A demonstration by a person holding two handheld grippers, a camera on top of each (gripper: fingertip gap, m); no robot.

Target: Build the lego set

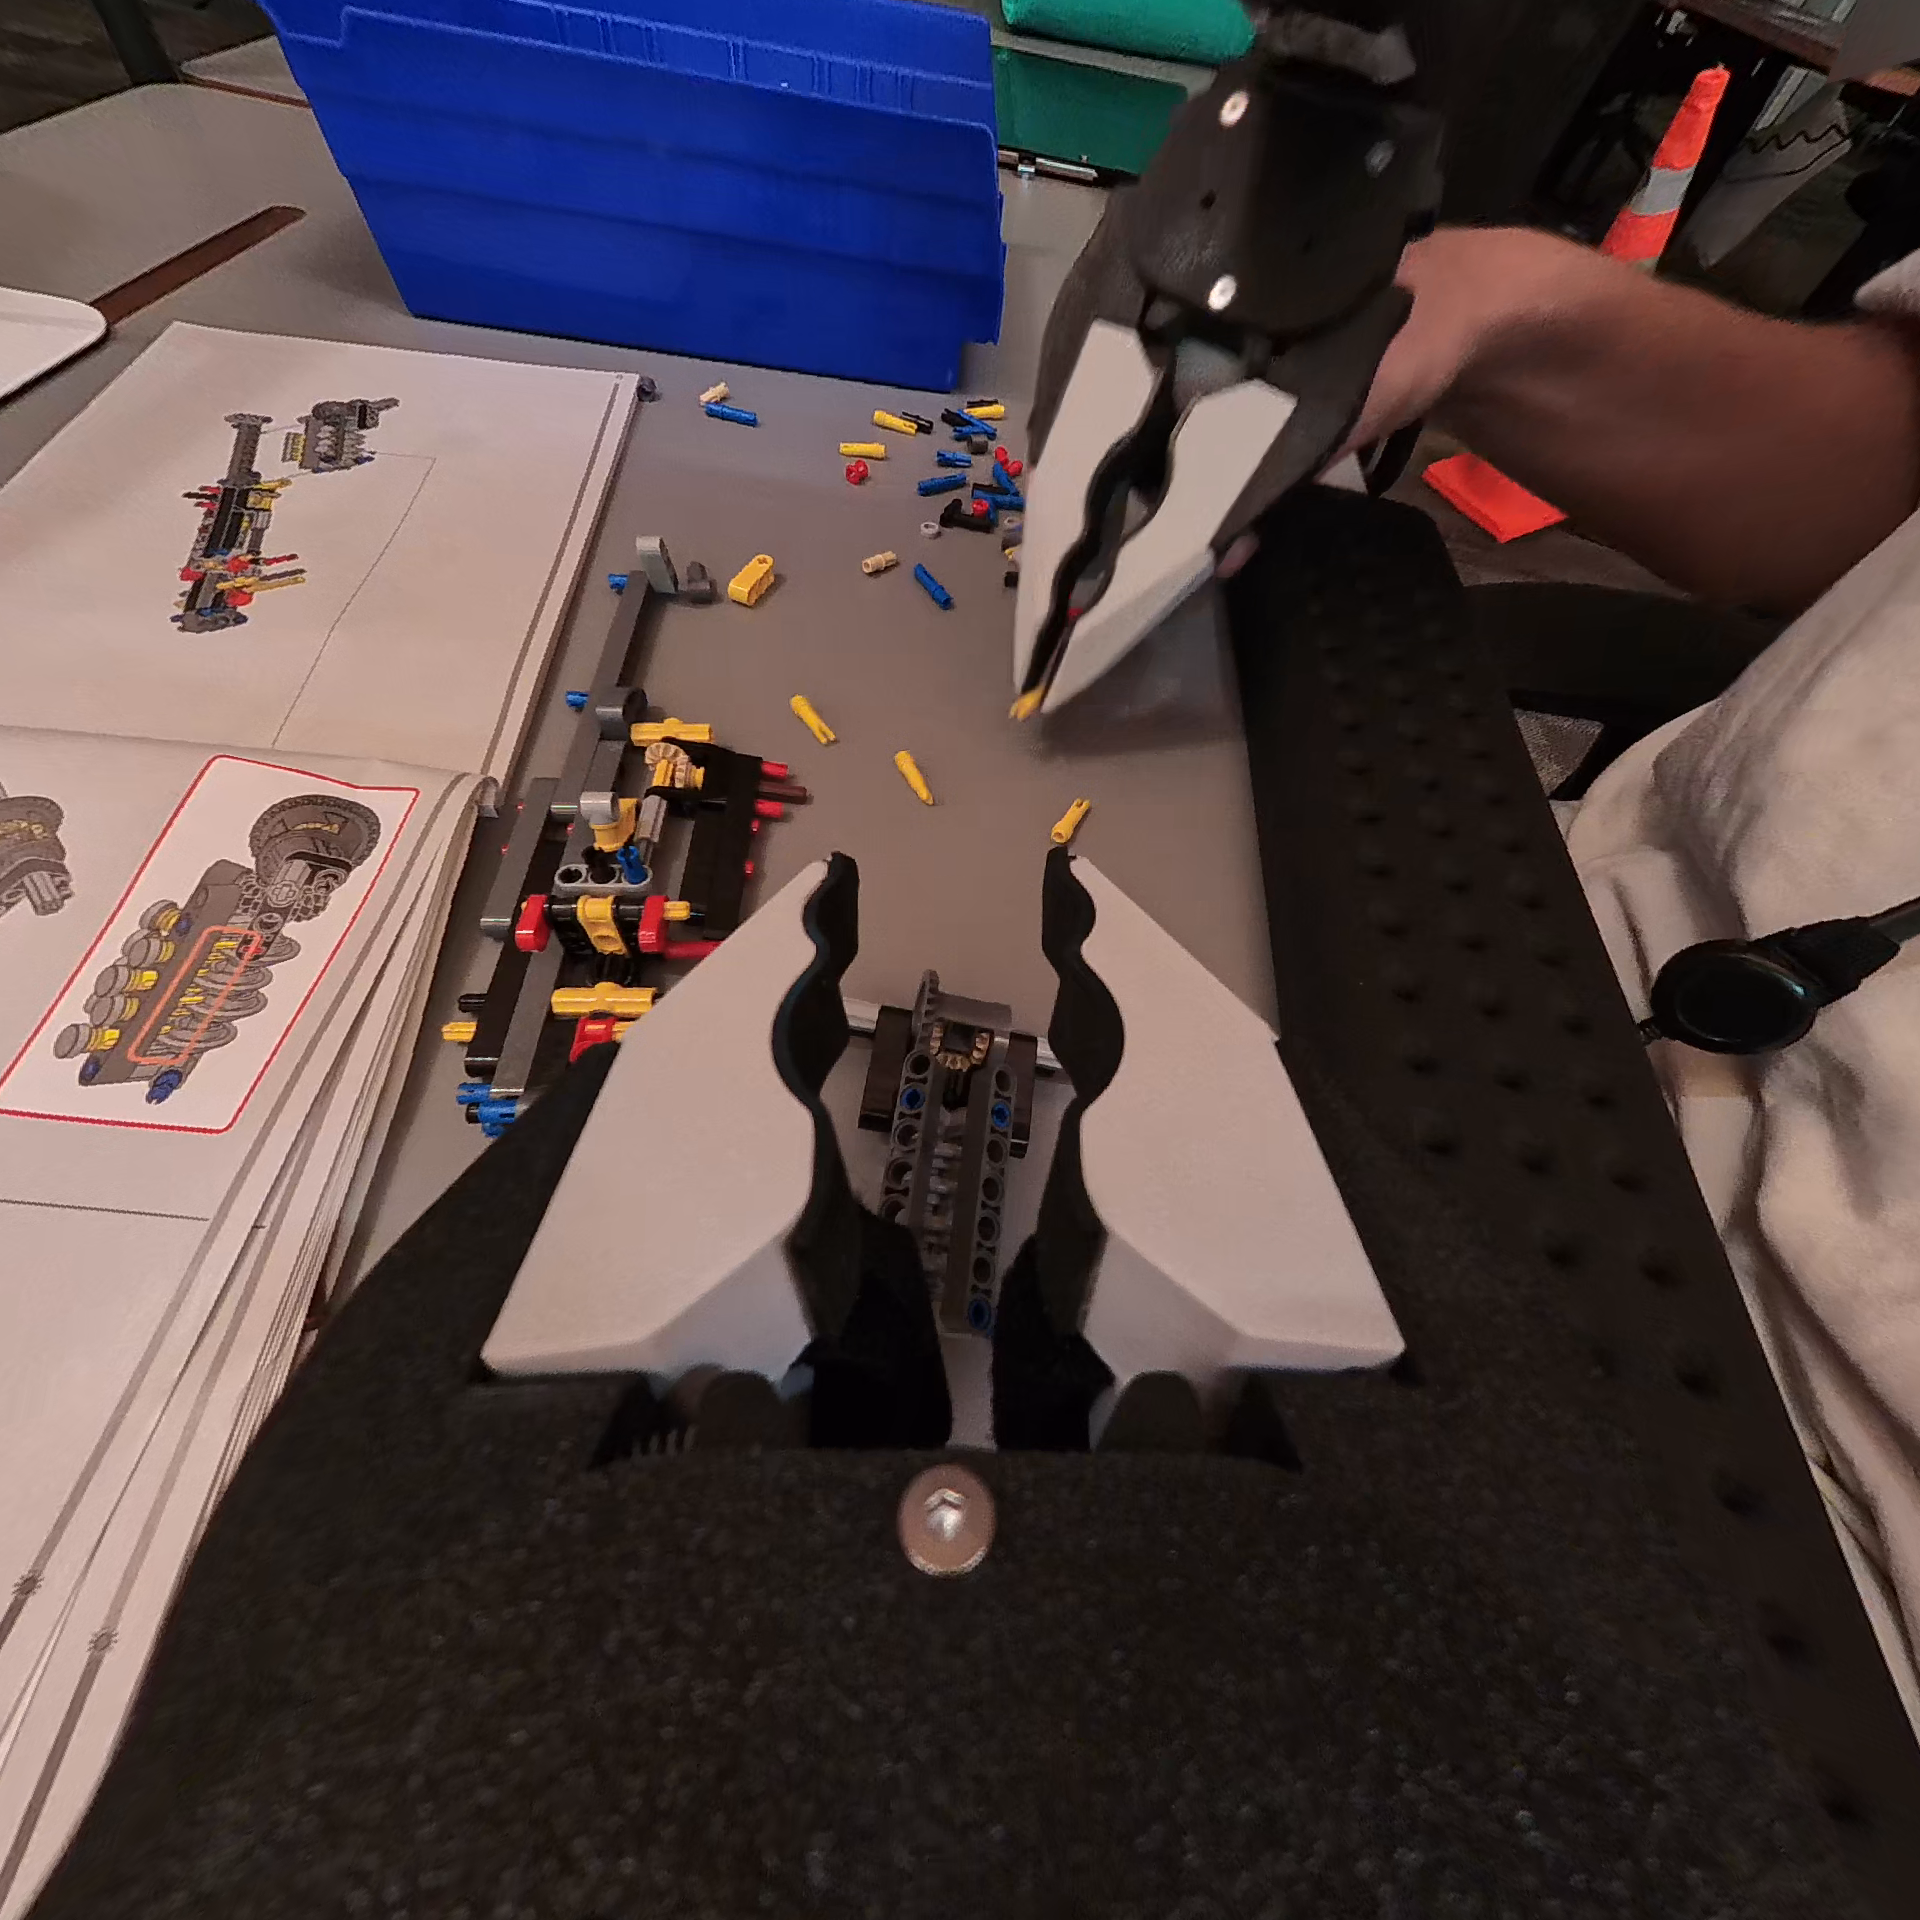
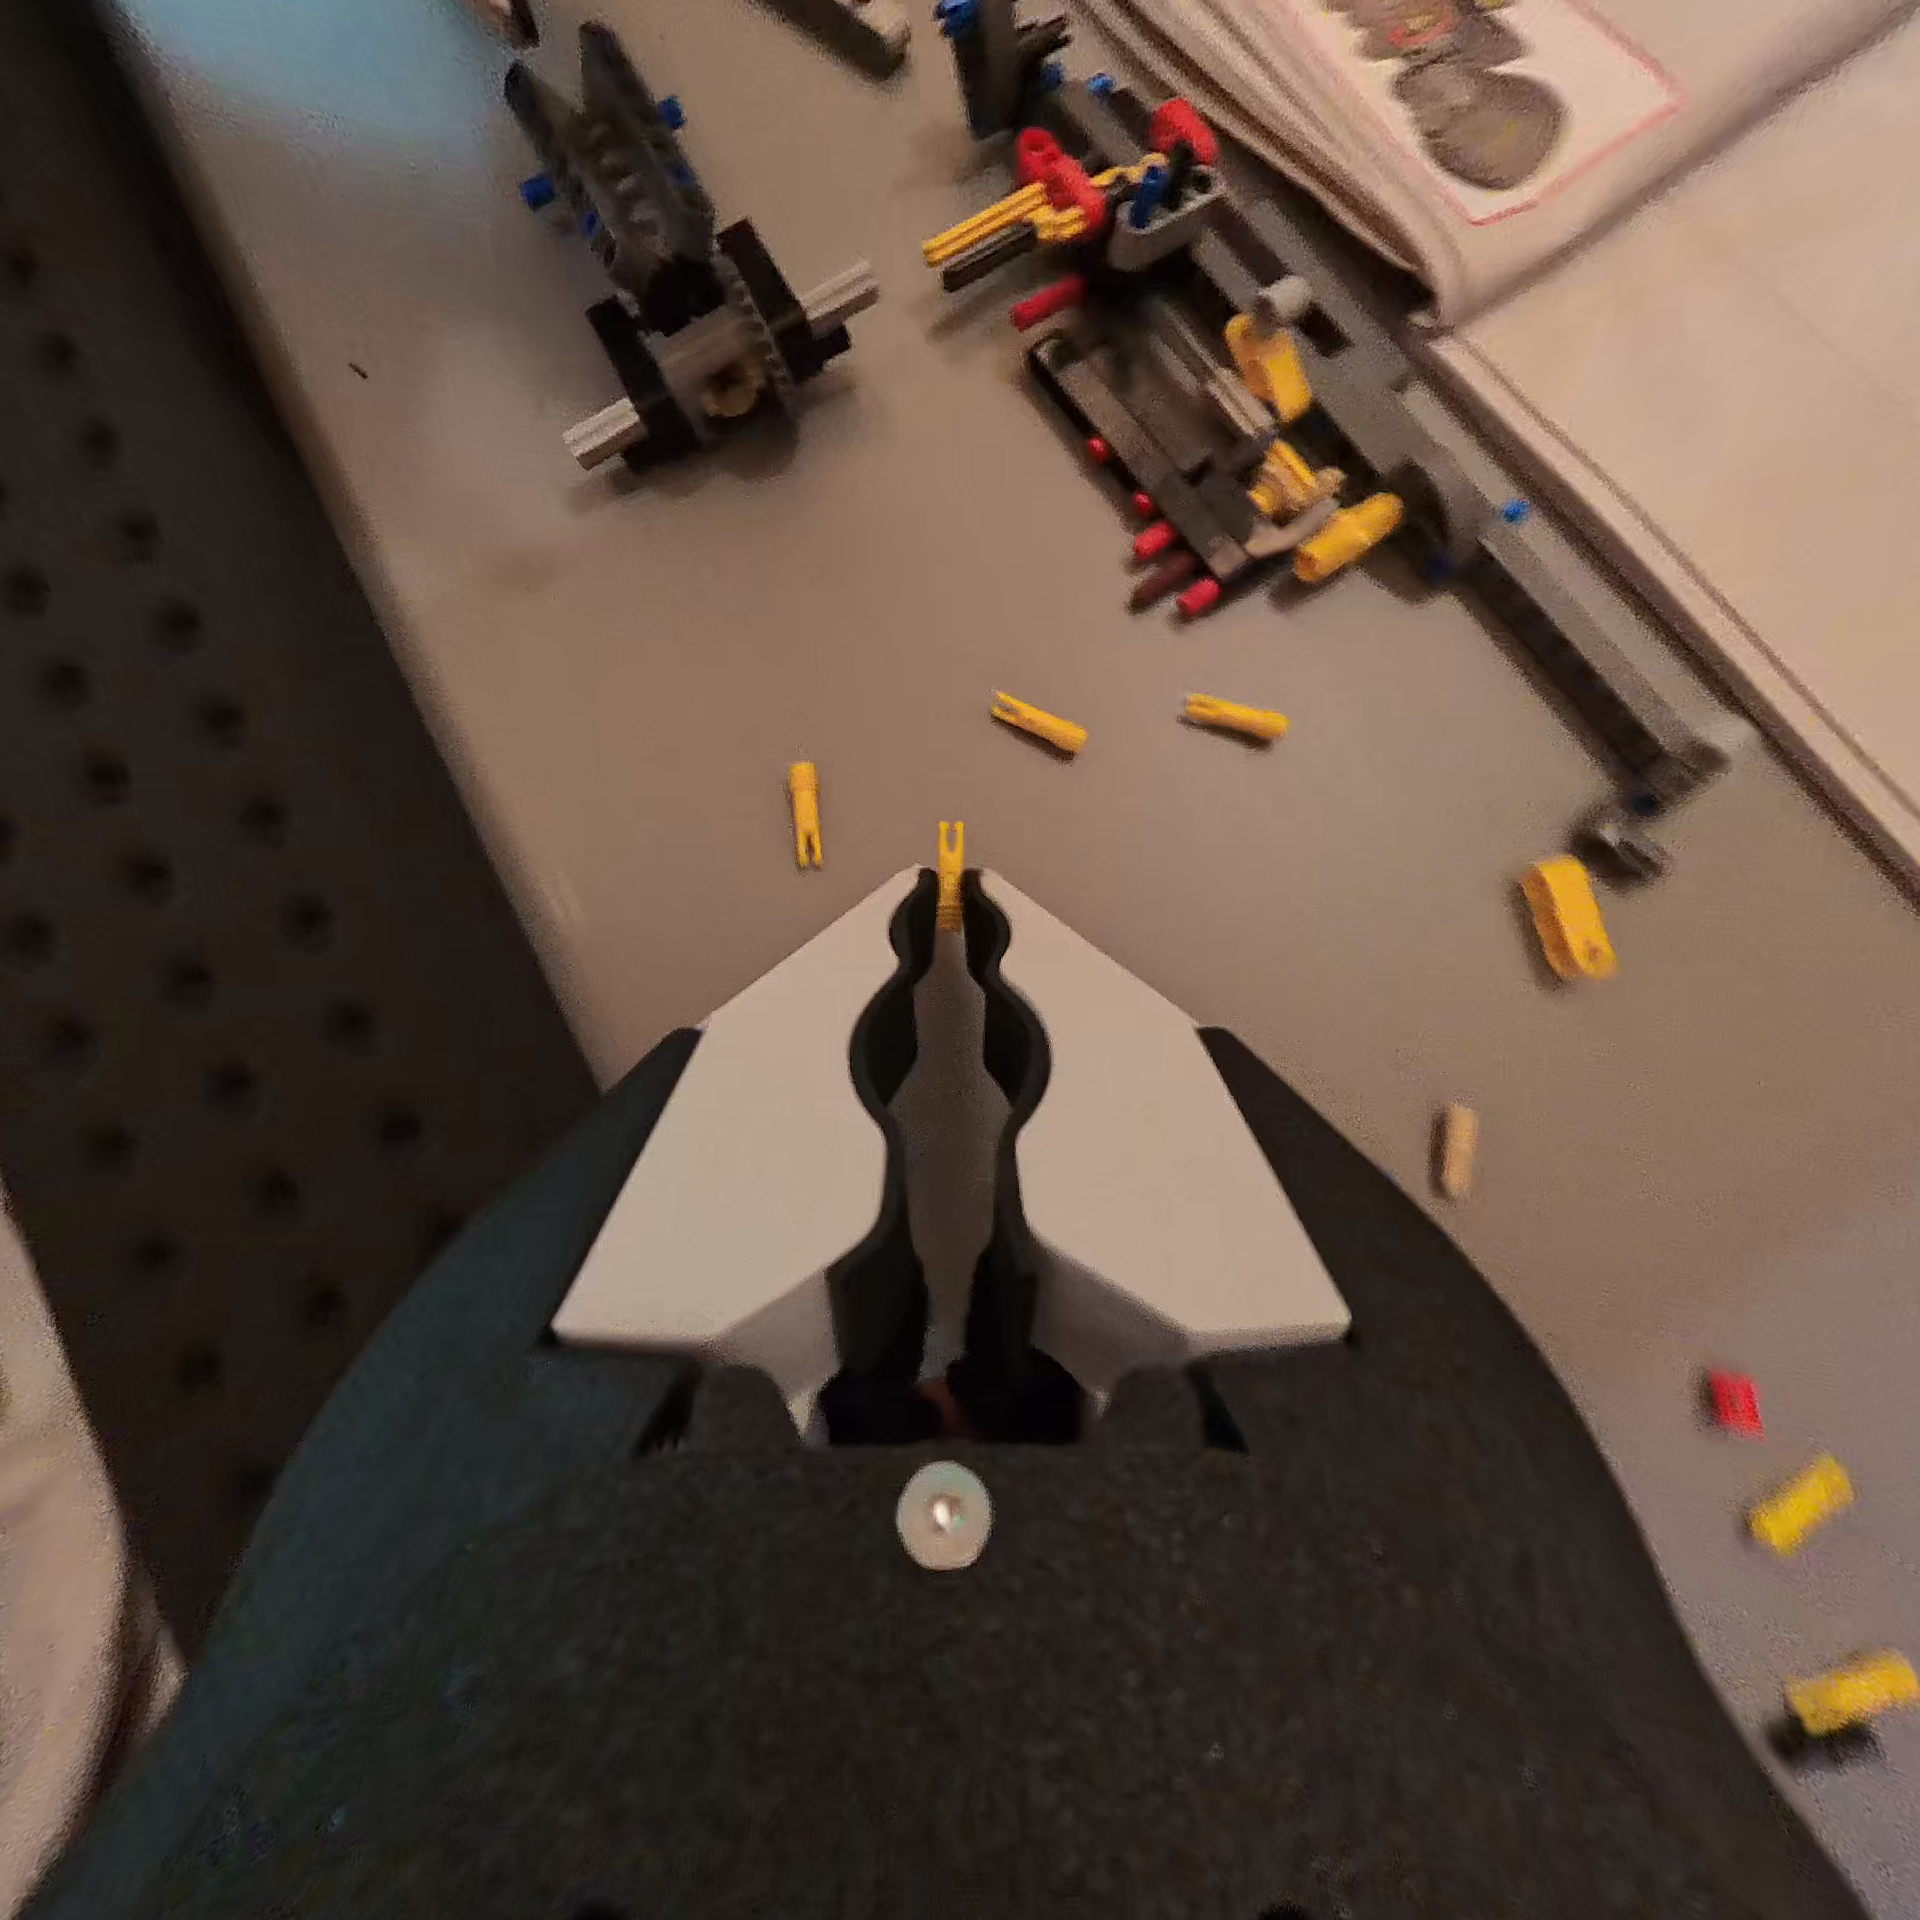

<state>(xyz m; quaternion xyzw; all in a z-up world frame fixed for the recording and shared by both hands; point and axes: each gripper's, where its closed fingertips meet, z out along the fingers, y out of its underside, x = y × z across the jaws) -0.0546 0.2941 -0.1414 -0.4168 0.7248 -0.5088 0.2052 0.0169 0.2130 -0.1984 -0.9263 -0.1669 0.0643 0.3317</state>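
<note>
My right gripper (image 2: 948, 878) is shut on a small yellow pin (image 2: 948, 873) that sticks out past its tips; it also shows in the left wrist view (image 1: 1034, 698), tips down near the table. My left gripper (image 1: 948, 862) is open and empty, held above a small grey and black gear assembly (image 1: 951, 1122), which also shows in the right wrist view (image 2: 686, 301). A long grey, black, yellow and red chassis build (image 1: 613, 894) lies left of it beside the booklet. Three loose yellow pins (image 1: 914, 777) lie on the table between the grippers.
An open instruction booklet (image 1: 208, 831) lies at the left. Blue stacked bins (image 1: 675, 177) stand at the back. Several small blue, yellow, red and black pins (image 1: 956, 457) are scattered in front of them. A black perforated foam strip (image 1: 1455, 935) runs along the right. A person's arm (image 1: 1662, 395) holds the right gripper.
</note>
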